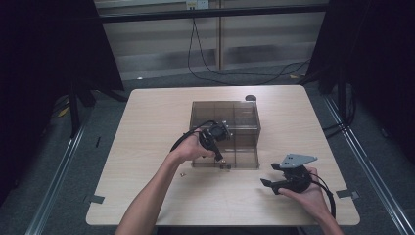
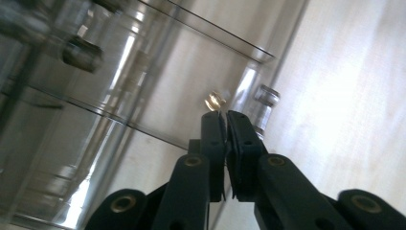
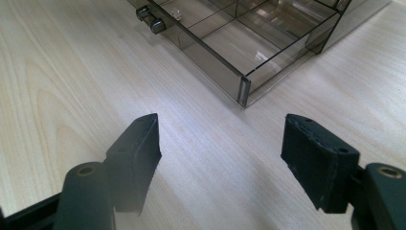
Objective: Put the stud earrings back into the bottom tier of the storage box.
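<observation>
Smoked clear drawer box stands at the middle of the table; all places below are relative to it. Its lower drawer is pulled out toward the person, divided into compartments. A small dark round thing lies just behind the box at the table's far edge. A tiny pale item lies on the table near the box's front left corner. Cables run over the floor beyond the table.

Left gripper is at the drawer's front left, pointing down; jaws pressed together, nothing visibly held. In the left gripper view its tips sit just beside the clear drawer knob, contact not resolvable.

Right gripper rests to the front right of the box, apart from it; jaws wide, empty, over bare table.
</observation>
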Tool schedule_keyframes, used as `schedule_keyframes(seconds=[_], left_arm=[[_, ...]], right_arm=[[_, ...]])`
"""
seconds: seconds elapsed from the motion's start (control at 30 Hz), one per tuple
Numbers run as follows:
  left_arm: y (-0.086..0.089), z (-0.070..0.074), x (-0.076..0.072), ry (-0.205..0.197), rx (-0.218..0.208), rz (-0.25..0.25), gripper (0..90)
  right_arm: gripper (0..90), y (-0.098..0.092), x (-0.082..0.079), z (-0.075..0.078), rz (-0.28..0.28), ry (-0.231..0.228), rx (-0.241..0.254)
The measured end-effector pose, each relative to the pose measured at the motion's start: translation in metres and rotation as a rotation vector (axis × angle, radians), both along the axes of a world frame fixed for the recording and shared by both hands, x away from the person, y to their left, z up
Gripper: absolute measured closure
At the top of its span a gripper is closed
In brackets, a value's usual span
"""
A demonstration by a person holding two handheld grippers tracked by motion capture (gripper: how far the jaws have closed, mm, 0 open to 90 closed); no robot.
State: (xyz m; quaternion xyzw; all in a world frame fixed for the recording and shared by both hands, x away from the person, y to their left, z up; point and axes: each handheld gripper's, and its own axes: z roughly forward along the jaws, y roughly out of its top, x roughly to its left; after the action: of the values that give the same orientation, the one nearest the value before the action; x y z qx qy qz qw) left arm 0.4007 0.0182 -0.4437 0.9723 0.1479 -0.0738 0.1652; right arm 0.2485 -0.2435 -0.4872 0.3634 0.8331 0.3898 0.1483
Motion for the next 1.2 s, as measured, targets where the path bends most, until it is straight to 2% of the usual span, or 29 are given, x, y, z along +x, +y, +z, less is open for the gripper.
schedule_keyframes(seconds=[0.07, 0.1, 0.27, 0.53, 0.6, 0.67, 0.77, 0.83, 0.87, 0.93, 0.97, 1.13, 1.2], left_arm=[[0.003, 0.002, -0.002, -0.011, -0.002, 0.001, 86.8], [0.004, 0.003, -0.003, -0.008, -0.019, 0.008, 86.7], [0.012, 0.005, -0.007, -0.022, -0.041, 0.018, 83.6], [0.032, 0.010, -0.009, -0.030, -0.057, 0.037, 81.0], [0.036, 0.011, -0.009, -0.030, -0.047, 0.024, 81.0], [0.041, 0.011, -0.010, -0.027, -0.057, 0.038, 81.1], [0.048, 0.010, -0.013, -0.027, -0.050, 0.040, 80.8], [0.054, 0.009, -0.014, -0.045, -0.055, 0.060, 79.9], [0.056, 0.008, -0.014, -0.032, -0.048, 0.065, 79.8], [0.062, 0.007, -0.014, -0.041, -0.039, 0.068, 79.6], [0.063, 0.007, -0.015, -0.039, -0.051, 0.081, 79.5], [0.074, 0.011, -0.018, -0.045, -0.052, 0.074, 79.4], [0.078, 0.009, -0.020, -0.049, -0.059, 0.089, 79.2]], right_arm=[[28.6, 0.000, 0.000, 0.000, -0.001, 0.000, 0.000], [28.7, 0.000, 0.000, 0.000, 0.000, 0.000, 0.000], [28.6, 0.000, 0.000, 0.000, 0.001, -0.001, 0.002], [28.5, -0.001, 0.000, 0.000, -0.004, -0.003, -0.001], [28.5, -0.001, 0.000, 0.000, -0.005, -0.003, -0.002], [28.5, -0.001, 0.000, 0.000, -0.004, -0.003, -0.001], [28.5, 0.000, 0.000, 0.000, -0.003, 0.002, -0.001], [28.5, 0.000, 0.001, 0.000, -0.004, 0.002, -0.001], [28.5, 0.000, 0.001, 0.000, -0.004, 0.001, -0.001], [28.5, 0.000, 0.001, 0.000, -0.005, 0.001, -0.002], [28.5, 0.000, 0.001, 0.000, -0.007, 0.002, -0.003], [28.5, 0.001, 0.002, -0.001, -0.004, 0.003, -0.005], [28.5, 0.002, 0.002, -0.001, 0.002, 0.001, -0.002]])
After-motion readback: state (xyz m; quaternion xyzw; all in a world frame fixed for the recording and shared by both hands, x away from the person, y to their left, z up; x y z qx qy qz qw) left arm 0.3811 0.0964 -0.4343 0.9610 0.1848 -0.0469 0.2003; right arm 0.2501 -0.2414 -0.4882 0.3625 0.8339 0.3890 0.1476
